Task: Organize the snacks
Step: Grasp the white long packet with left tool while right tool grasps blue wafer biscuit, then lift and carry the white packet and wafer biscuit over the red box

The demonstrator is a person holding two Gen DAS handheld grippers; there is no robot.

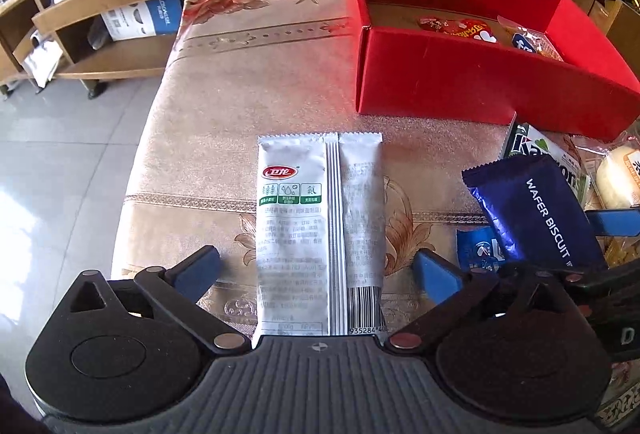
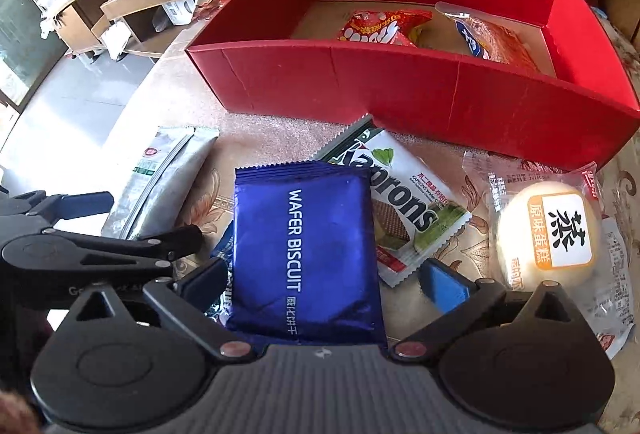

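**A:** So where are your grippers at? Your left gripper (image 1: 316, 270) looks spread wide, with the white packet (image 1: 320, 230) lying flat on the cloth (image 1: 240, 137) between the blue pads, neither touching it.

**B:** Yep, and your right gripper (image 2: 320, 282) is spread wide too. The wafer pack (image 2: 306, 250) sits between its fingers, but there's a gap on the right side, so no squeeze.

**A:** And the box (image 2: 400, 89)?

**B:** Red one, just behind the pile. It has a red snack bag (image 2: 376, 27) and an orange bag (image 2: 492, 37) inside. The Kaprons pack (image 2: 412, 209) and steamed cake (image 2: 548, 230) are on the cloth, in front of it.
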